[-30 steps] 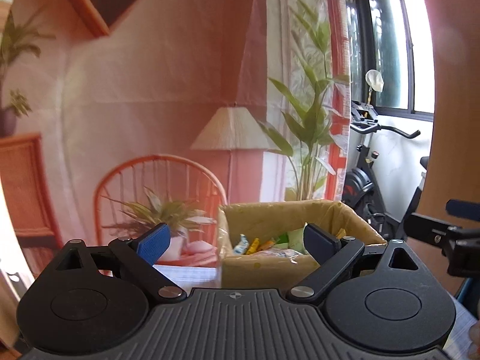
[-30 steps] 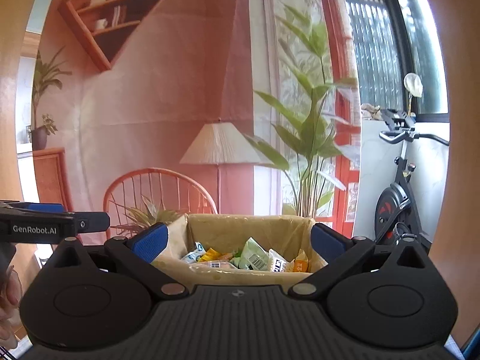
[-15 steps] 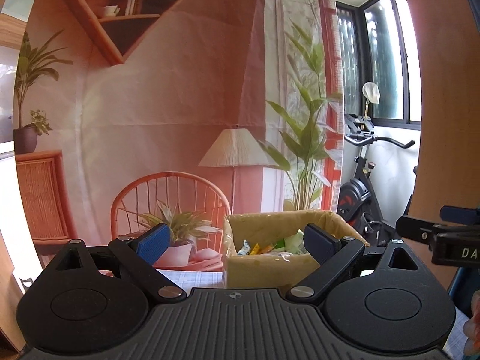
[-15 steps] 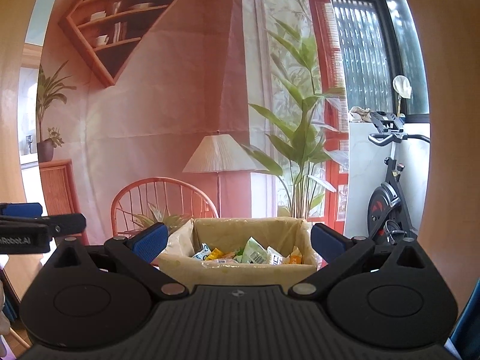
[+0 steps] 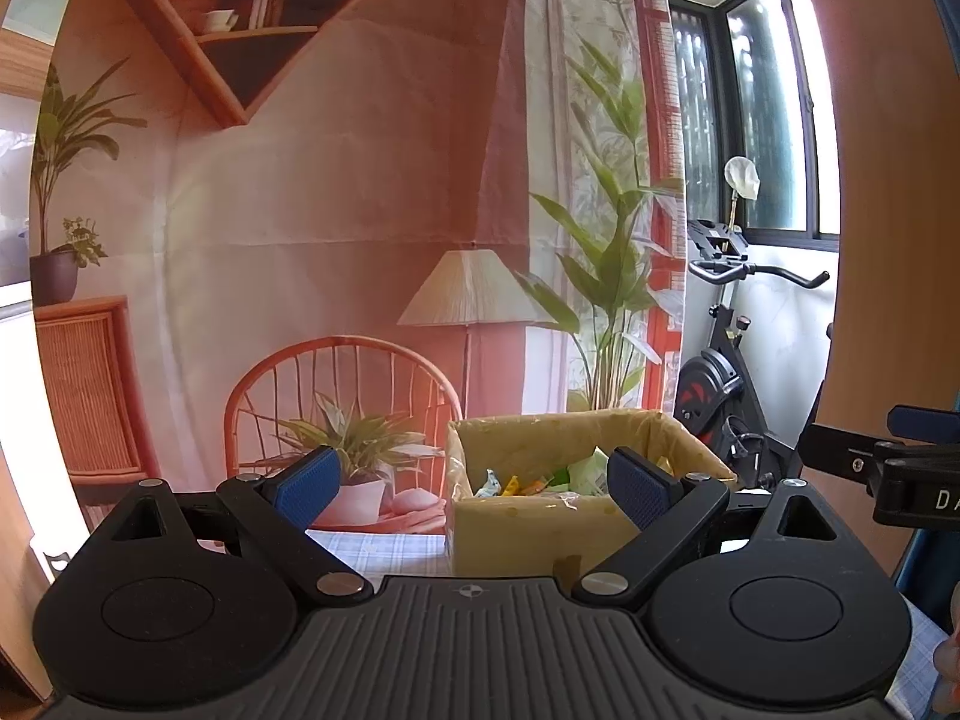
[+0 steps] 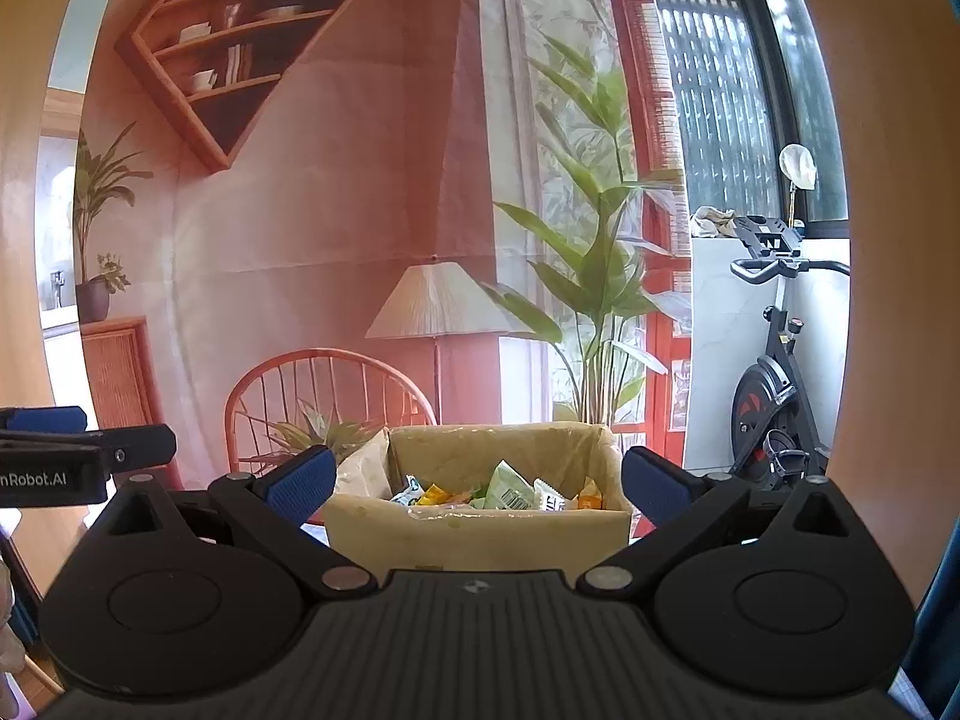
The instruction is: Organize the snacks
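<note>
A cardboard box (image 5: 510, 534) (image 6: 474, 531) lined with clear plastic stands on a checked tablecloth (image 5: 384, 552). Inside lie several snack packets (image 6: 516, 489) (image 5: 540, 480) in white, yellow, green and orange wrappers. My left gripper (image 5: 474, 483) is open and empty, held back from the box, which sits slightly to its right. My right gripper (image 6: 477, 480) is open and empty too, with the box centred between its blue pads. Each gripper shows at the edge of the other's view: the right gripper (image 5: 882, 468) and the left gripper (image 6: 78, 456).
Behind the table hangs a printed backdrop (image 5: 360, 180) of a room with chair, lamp and plants. An exercise bike (image 6: 774, 384) stands by the window at the right. Part of a hand (image 6: 9, 642) shows at the lower left.
Both grippers have drawn back and tilted upward; the box looks smaller and lower, and more of the backdrop shelf shows. Both stay open.
</note>
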The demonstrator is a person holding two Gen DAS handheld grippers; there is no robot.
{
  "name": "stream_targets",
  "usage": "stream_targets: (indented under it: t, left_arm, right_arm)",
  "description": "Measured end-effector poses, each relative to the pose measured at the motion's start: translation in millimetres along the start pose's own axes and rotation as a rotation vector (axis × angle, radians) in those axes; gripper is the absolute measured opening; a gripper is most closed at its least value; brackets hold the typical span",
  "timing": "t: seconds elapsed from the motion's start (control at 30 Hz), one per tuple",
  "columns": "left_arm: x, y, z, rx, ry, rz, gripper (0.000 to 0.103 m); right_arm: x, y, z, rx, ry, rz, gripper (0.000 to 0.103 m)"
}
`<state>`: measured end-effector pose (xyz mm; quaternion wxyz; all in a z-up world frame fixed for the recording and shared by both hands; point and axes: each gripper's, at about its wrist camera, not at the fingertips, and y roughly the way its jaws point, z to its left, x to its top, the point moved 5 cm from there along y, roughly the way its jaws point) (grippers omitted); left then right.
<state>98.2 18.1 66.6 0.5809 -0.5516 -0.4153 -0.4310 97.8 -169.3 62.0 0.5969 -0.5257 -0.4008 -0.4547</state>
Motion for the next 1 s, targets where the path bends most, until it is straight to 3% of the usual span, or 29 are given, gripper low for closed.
stream_targets:
  t: [1.0]
  left_arm:
    - [-3.8,4.3,2.2,0.022,-0.030,0.041,0.097]
  right_arm:
    - [0.1,-5.8,-1.9,-0.011,0.001,-0.003,0.103]
